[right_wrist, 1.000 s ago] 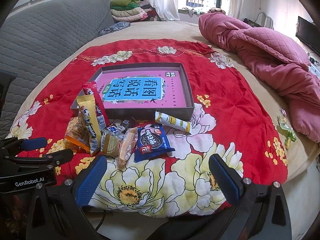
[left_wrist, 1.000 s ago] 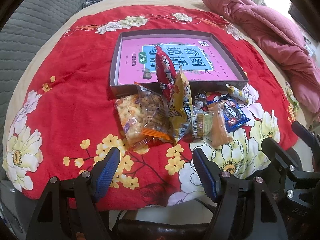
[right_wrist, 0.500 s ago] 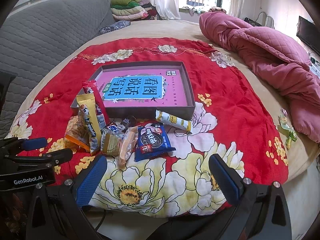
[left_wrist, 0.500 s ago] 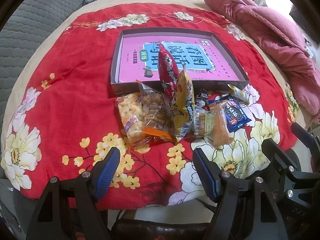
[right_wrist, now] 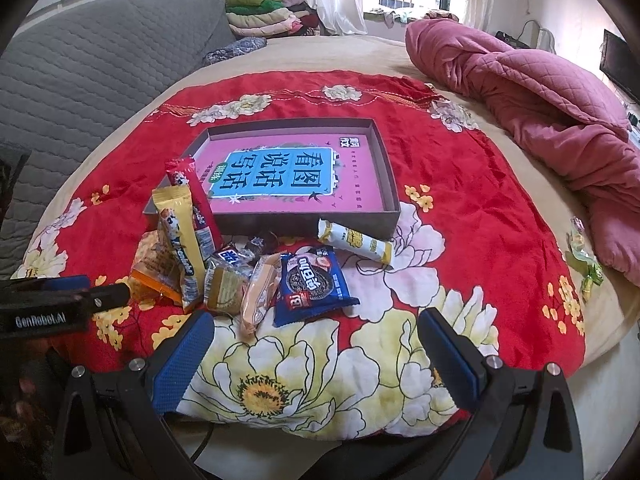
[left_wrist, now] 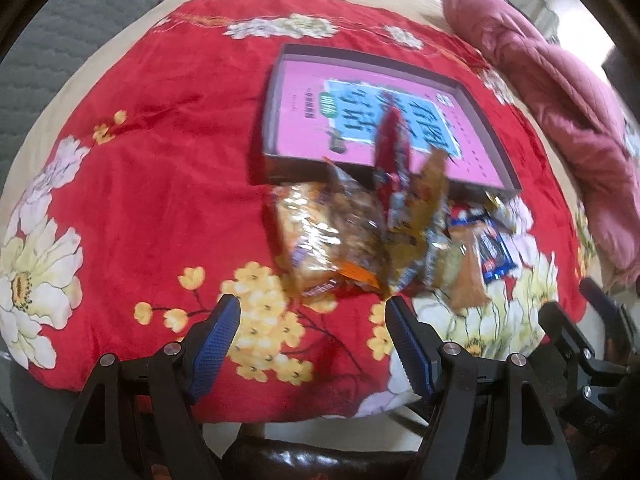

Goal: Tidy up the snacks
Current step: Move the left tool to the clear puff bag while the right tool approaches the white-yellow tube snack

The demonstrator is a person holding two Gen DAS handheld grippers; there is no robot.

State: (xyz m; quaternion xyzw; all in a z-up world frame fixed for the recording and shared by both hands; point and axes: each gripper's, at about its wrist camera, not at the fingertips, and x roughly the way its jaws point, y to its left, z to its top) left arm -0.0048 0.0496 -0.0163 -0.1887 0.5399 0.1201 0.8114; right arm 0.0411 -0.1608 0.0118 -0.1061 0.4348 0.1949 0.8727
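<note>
Several crinkly foil snack packets, shallow cardboard tray, floral cloth

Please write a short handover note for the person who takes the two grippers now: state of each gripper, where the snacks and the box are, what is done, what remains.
Left gripper: open, empty, low in front of the snack pile.
Right gripper: open, empty, in front of the blue cookie packet.
The box lies on the red floral cloth, with a pink printed sheet in its bottom. The red stick packet leans on its front wall. The white-yellow bar lies just in front of the box.
Done: no snack lies fully inside the box.
Left: apparently all snacks still to place.
</note>
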